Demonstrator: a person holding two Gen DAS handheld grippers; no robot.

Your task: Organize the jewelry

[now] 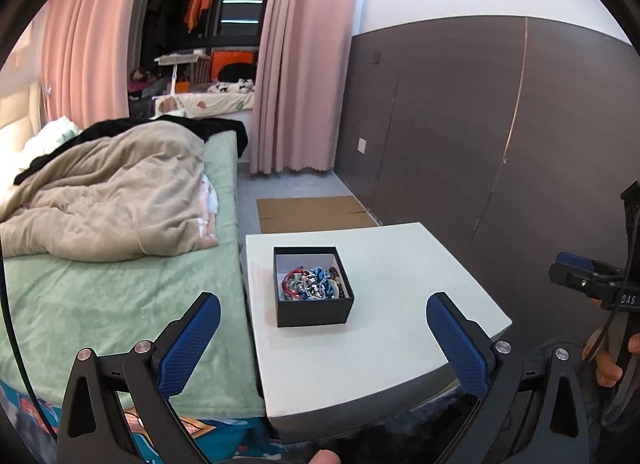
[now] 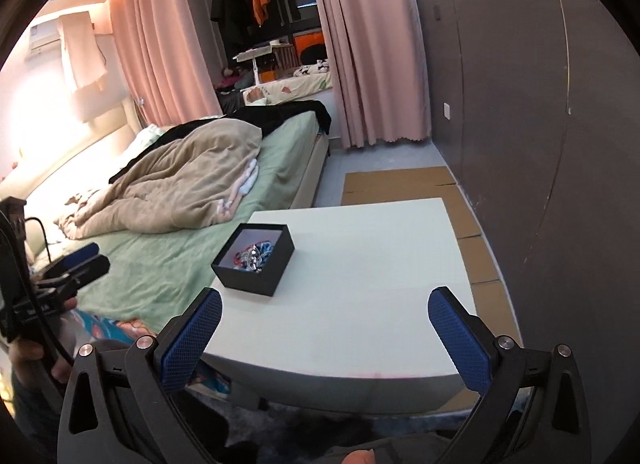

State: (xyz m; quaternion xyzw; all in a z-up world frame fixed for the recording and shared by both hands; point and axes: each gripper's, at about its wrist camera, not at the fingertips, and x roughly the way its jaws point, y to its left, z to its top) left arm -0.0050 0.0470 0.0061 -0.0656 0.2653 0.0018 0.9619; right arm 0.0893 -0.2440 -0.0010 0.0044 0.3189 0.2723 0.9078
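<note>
Left wrist: left gripper (image 1: 323, 338) wide open, empty, short of the box (image 1: 314, 286) on the table (image 1: 400, 284). Beads (image 1: 312, 284) heaped inside, tangled. Probably light, limp, slippery strands; best pinched at a single loop near the top.

Right wrist: right gripper (image 2: 325, 328) also spread, holding nothing. Box (image 2: 253, 260) near the table's left edge, beside the bed (image 2: 168, 260). Likely light, stiff card; liable to slide.
</note>
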